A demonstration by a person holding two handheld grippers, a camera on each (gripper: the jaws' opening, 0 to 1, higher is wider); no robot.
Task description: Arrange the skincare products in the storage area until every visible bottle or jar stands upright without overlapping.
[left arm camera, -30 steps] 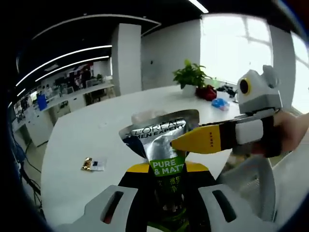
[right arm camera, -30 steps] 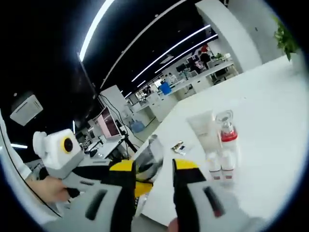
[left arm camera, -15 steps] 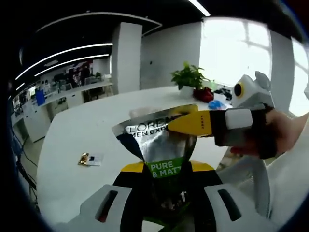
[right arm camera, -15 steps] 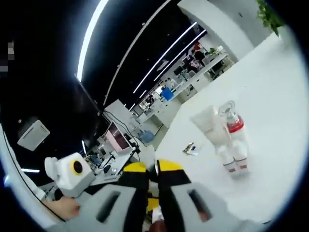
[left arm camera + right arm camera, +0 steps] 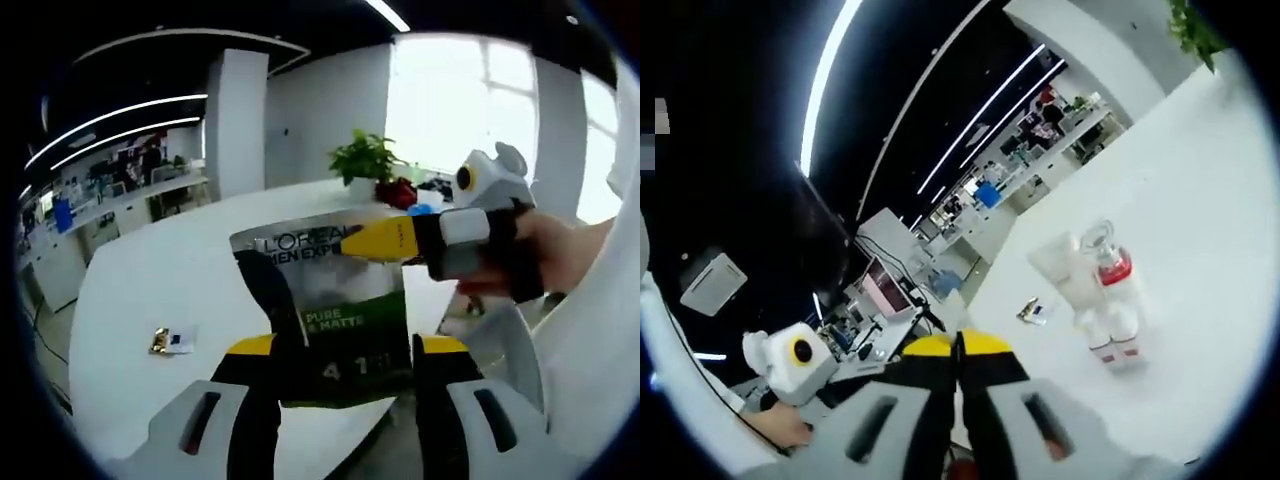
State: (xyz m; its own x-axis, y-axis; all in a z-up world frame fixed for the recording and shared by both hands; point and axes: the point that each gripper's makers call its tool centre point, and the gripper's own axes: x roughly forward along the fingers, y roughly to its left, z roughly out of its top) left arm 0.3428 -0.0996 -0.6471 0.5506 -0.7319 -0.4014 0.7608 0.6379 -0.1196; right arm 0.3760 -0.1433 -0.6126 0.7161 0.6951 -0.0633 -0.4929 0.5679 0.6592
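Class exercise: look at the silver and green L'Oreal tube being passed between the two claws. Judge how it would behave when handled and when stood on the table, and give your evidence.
The L'Oreal tube is probably soft and squeezable: its flat crimped end flares wide where the right claw pinches it. It seems light, hanging from that one pinch while the left claw's jaws stand apart. Its glossy foil skin could be slippery, and it may tip easily on the white table.

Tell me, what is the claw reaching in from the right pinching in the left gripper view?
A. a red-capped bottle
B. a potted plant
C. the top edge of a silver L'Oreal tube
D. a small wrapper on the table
C: the yellow-tipped right claw is closed on the crimped top edge of the silver-and-green L'Oreal tube.
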